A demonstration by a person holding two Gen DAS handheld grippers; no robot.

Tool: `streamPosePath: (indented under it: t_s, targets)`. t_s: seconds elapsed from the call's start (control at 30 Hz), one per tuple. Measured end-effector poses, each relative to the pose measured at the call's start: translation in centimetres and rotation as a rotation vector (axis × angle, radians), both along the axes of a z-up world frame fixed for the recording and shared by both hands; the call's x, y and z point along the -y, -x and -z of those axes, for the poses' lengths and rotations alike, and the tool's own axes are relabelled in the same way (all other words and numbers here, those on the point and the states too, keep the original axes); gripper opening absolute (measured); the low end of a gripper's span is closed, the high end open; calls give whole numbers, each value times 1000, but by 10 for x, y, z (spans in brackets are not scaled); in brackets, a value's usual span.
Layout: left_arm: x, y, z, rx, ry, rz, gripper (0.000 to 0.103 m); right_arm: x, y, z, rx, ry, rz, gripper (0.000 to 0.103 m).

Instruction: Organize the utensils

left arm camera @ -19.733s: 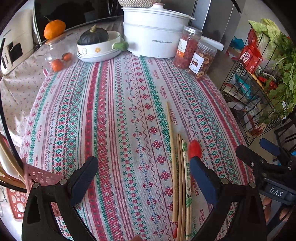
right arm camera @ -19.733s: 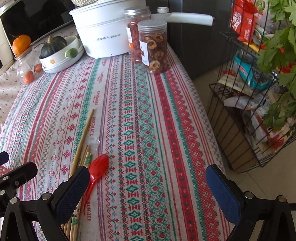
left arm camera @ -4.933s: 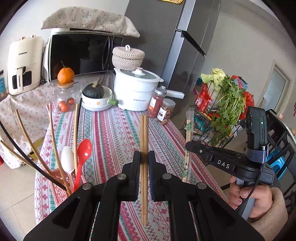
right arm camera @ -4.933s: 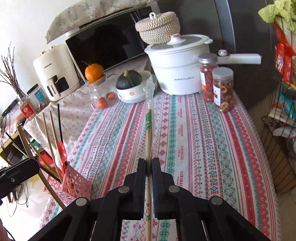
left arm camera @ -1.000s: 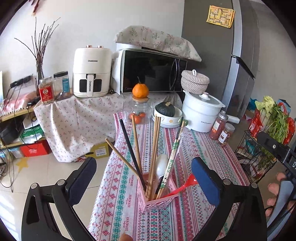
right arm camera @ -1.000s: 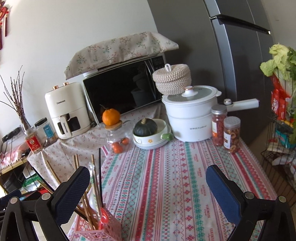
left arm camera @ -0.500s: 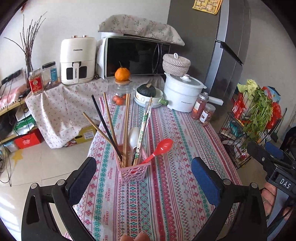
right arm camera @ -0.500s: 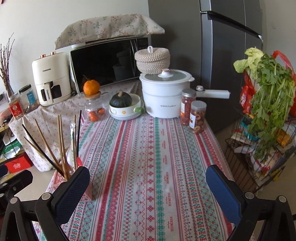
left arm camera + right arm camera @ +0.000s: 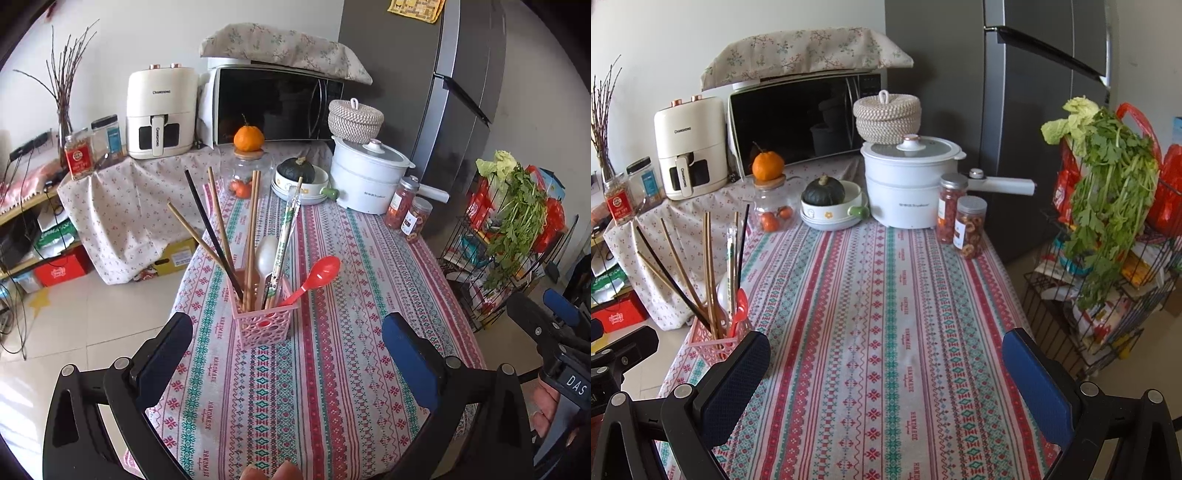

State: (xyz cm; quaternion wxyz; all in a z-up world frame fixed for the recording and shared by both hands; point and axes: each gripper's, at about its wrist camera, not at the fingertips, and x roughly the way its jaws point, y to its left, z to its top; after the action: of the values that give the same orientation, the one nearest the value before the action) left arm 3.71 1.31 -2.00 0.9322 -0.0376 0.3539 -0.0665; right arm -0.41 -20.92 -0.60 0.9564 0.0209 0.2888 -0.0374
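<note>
A pink perforated holder [image 9: 264, 326] [image 9: 718, 341] stands near the left edge of the patterned tablecloth [image 9: 332, 369] [image 9: 886, 332]. It holds several wooden chopsticks [image 9: 253, 236] [image 9: 709, 269], a black chopstick [image 9: 212, 232], a wrapped pair [image 9: 286, 236], a white spoon [image 9: 266, 254] and a red spoon [image 9: 317, 275]. My left gripper [image 9: 288, 363] hangs open above the table's near end, behind the holder. My right gripper [image 9: 886, 376] is open too, over the cloth to the holder's right. Neither holds anything.
At the table's far end stand a white pot [image 9: 908, 184], two jars [image 9: 960, 218], a bowl with a squash [image 9: 827, 203] and a glass jar topped by an orange [image 9: 770, 199]. A wire rack with greens [image 9: 1108, 229] stands right; a fridge [image 9: 1034, 110] behind.
Both grippers have drawn back slightly and stayed open. The holder with its utensils has not moved on the table.
</note>
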Motion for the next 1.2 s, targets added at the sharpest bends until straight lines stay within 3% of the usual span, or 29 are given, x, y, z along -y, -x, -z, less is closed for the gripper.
streamPosePath:
  t_s: [1.2]
  targets:
    - [5,9,-5,61,-83,-25,103,-7,-6,7,-19,-3,-12,103]
